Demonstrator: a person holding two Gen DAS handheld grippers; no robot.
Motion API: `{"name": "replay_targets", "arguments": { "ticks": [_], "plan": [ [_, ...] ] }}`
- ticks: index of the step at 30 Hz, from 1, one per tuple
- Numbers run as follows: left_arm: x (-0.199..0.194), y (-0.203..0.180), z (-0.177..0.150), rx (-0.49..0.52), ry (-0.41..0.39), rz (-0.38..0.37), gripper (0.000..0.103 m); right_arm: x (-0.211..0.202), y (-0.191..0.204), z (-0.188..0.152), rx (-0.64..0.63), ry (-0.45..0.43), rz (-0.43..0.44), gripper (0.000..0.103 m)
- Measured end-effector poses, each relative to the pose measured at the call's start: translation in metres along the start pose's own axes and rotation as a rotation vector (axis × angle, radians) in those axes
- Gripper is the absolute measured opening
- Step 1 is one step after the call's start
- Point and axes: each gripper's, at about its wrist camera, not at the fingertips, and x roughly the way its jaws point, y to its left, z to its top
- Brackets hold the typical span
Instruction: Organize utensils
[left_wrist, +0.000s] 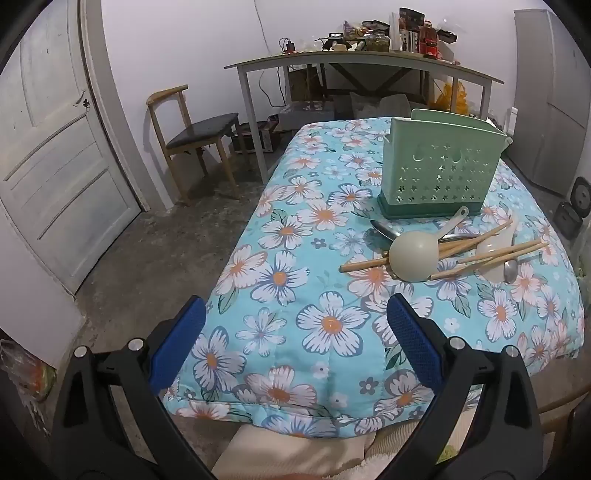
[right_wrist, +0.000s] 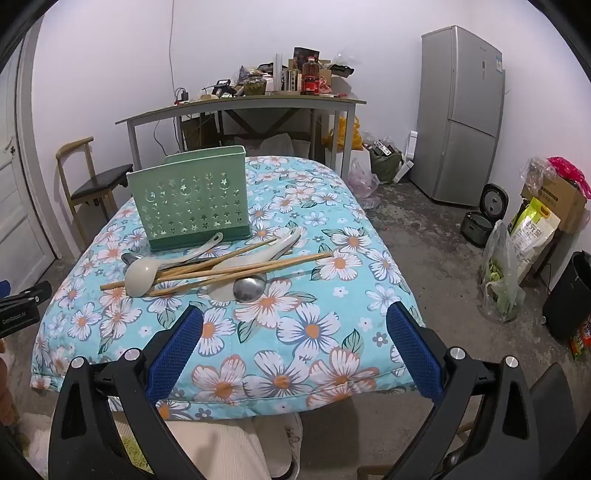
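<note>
**Claws wide, pile untouched**

Both the left claw (left_wrist: 295, 347) and right claw (right_wrist: 294, 349) hang spread apart and empty over the floral counter (right_wrist: 317, 332), probably readying a first pick. Beyond, chopsticks (right_wrist: 236, 266) and spoons (right_wrist: 249, 288) lie tangled just before the green holder (right_wrist: 192, 201), apparently still empty.

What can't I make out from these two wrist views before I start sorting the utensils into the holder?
- Inside of the green holder: both views face its perforated front wall, so compartments and contents are hidden.
- Utensil pile: chopsticks and spoons overlap; an exact count is unclear, and the white spoon is partly covered in the left view.
- Left gripper: in the right view, cut off by the left edge.
- Right gripper: absent from the left view.
</note>
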Motion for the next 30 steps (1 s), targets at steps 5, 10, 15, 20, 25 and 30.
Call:
{"name": "replay_targets", "arguments": {
  "ticks": [5, 10, 15, 20, 25, 30],
  "plan": [
    [0.0007, -0.0004, 0.0002, 0.002, 0.011, -0.003, 0.095, 0.0007, 0.0004, 0.0000, -0.004, 0.003, -0.003, 0.097],
    [0.0008, -0.0002, 0.0002, -0.001, 0.010, -0.006, 0.095, -0.0002, 0.0006, -0.0001, -0.003, 0.001, 0.000, 0.097],
    [0.0008, -0.0041, -0.0001, -0.001, 0.007, -0.002, 0.095, 0.0007, 0.0005, -0.0002, -0.002, 0.003, 0.000, 0.097],
    [0.0038, -0.0061, -0.0010, -0.002, 0.010, -0.004, 0.095, 0.0008, 0.0009, -0.0005, -0.001, 0.003, 0.002, 0.097],
    [0.0024, -0.0028, -0.0011, 0.000, 0.010, -0.011, 0.095, 0.0012, -0.0010, 0.0003, -0.002, 0.004, 0.001, 0.097],
    [0.0021, -0.0043, -0.0006, 0.012, 0.006, -0.014, 0.095, 0.0002, 0.0006, -0.0008, 0.000, 0.003, -0.001, 0.097]
  ]
}}
